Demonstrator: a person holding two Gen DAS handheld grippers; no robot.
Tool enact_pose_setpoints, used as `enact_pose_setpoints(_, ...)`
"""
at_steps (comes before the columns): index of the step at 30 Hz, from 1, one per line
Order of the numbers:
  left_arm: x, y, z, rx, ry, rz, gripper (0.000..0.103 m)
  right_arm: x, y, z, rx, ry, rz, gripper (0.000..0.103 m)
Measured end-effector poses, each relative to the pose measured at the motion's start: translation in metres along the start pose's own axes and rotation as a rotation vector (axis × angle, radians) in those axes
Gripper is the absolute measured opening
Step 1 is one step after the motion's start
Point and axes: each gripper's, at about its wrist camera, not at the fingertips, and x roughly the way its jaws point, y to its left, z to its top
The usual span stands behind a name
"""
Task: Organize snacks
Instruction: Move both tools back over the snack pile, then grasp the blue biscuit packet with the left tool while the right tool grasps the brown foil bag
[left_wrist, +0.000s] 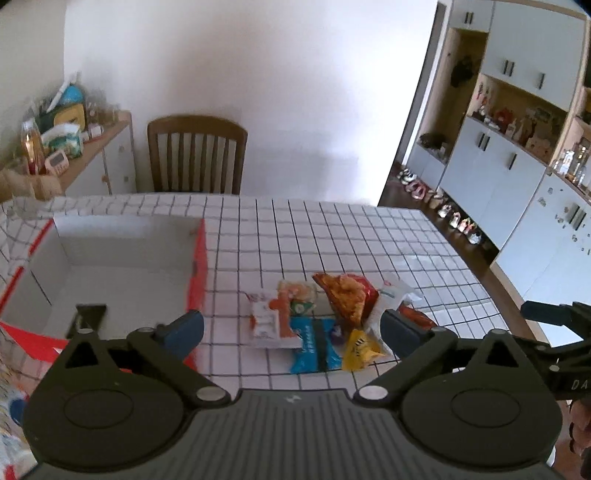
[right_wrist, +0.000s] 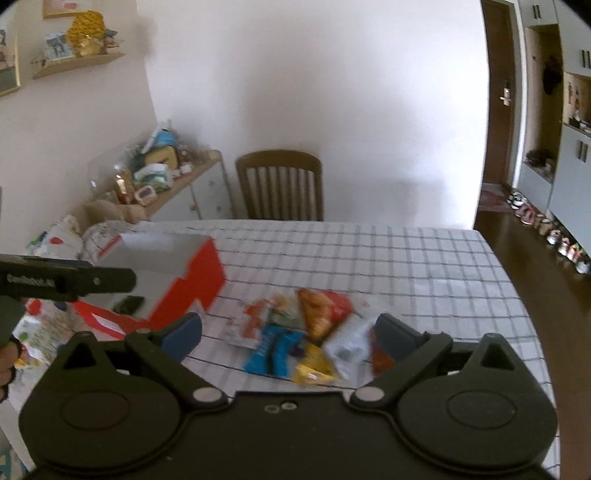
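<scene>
On checked cloth (left_wrist: 332, 236), crinkly snack packets (left_wrist: 314, 325)

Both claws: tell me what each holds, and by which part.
Nothing is held. The left claw and right claw are open above the pile of plastic snack packets, touching none.

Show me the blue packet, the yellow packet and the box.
Blue packet (left_wrist: 314, 345), left wrist view, middle of the wrapper.
Yellow packet (left_wrist: 360, 349), left wrist view, centre of its face.
Box (left_wrist: 197, 266), left wrist view, its red outer side wall.
</scene>
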Motion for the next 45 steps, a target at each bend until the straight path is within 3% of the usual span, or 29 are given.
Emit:
enact_pose_setpoints(4, 0.023, -0.018, -0.007, -0.003, 0.012, 0.003, 0.102, 0.006, -0.026, -0.011, 0.002, 0.025, -0.02, 0.1)
enact_pose_setpoints(11, 0.078, -0.042, -0.02, 0.027, 0.073, 0.08, 0.102, 0.034, -0.061, -0.027, -0.017, 0.086, -0.044, 0.096)
enact_pose_setpoints(25, 0.171, -0.034, -0.033, -0.044, 0.266, 0.127, 0.102, 0.097, -0.098, -0.038, -0.016, 0.186, -0.055, 0.083)
enact_pose_setpoints(35, 0.204, -0.025, -0.038, -0.124, 0.315, 0.126, 0.101, 0.139, -0.108, -0.038, 0.011, 0.245, -0.062, 0.074)
enact_pose_setpoints(39, 0.211, -0.026, -0.038, -0.123, 0.324, 0.124, 0.094, 0.154, -0.111, -0.04, 0.025, 0.271, -0.07, 0.068)
enact_pose_setpoints(45, 0.217, -0.025, -0.04, -0.133, 0.347, 0.113, 0.072, 0.165, -0.109, -0.046, 0.034, 0.302, -0.068, 0.067)
